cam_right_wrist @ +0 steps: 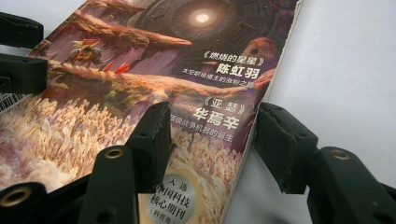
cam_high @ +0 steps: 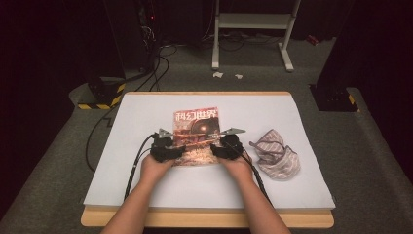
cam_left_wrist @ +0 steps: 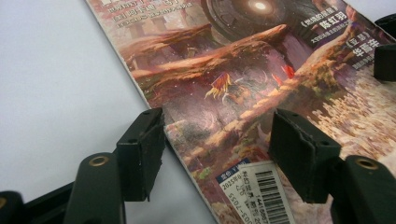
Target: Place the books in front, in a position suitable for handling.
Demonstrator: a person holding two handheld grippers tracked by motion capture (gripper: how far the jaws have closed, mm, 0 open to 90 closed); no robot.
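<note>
Left gripper [cam_left_wrist: 217, 144] stands open astride the magazine's [cam_high: 196, 135] near left edge, pads off it; right gripper [cam_right_wrist: 210, 140] likewise gapes over the near right edge; magazine lies flat mid-table [cam_high: 146, 107], striped cloth [cam_high: 275, 153] just beside.

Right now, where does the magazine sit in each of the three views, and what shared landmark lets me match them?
High view: the magazine lies flat at the table's middle, its near corners between the two grippers.
Left gripper view: it runs from top centre down to bottom right, its left edge between the jaws.
Right gripper view: it covers the left and centre, its right edge between the jaws.
Shared landmark: the glowing disc on the cover.
</note>
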